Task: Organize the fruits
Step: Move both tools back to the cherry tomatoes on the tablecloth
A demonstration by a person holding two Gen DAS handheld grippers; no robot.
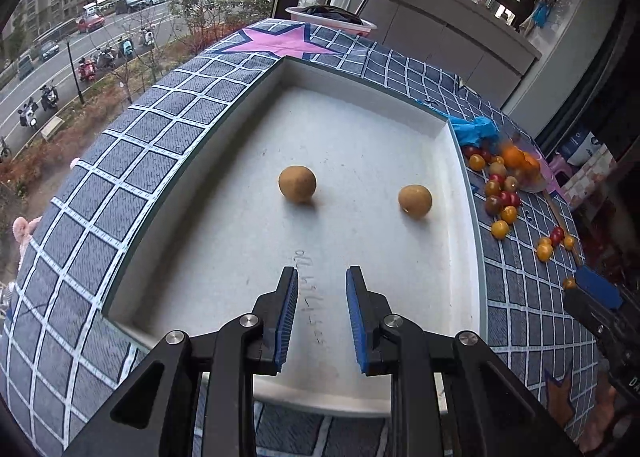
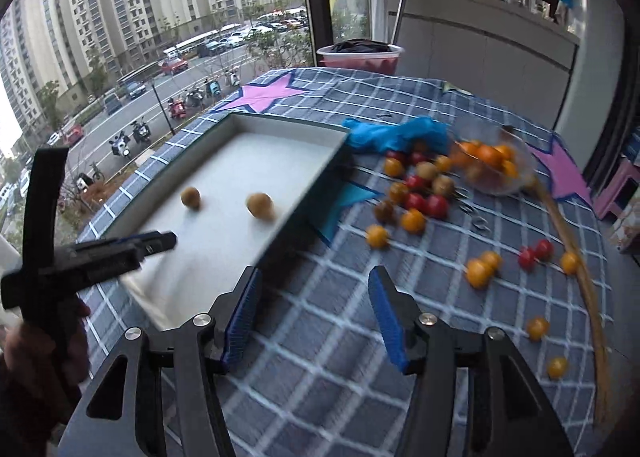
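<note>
Blue-padded left tongs (image 1: 322,321) sit nearest, jaws a modest gap apart, holding nothing, hovering over the near end of the white tray (image 1: 464,193). Right tongs (image 2: 316,317) gape wider, also empty, above the checked cloth on the table (image 2: 320,377), just beside the tray's near corner; that view is motion-blurred.

Two brown round fruits lie loose inside the tray: one near the middle (image 1: 297,183), one nearer the right wall (image 1: 415,201), well apart. Rest of the fruit is outside: small red and yellow tomatoes (image 2: 416,205) scattered on the cloth right of the tray, more yellow ones (image 2: 478,272) farther out, some orange ones in a clear bowl (image 2: 494,167). Blue bag or glove (image 2: 396,133) lies bunched at the tray's far right corner.

My guess: tomatoes are light, smooth, thin-skinned, prone to roll or burst. Pinch across the widest middle, gently, pads square. Brown fruits look firmer, rougher, less slippery. Closest tomato (image 2: 377,236) seems the easiest next pick for my right.
</note>
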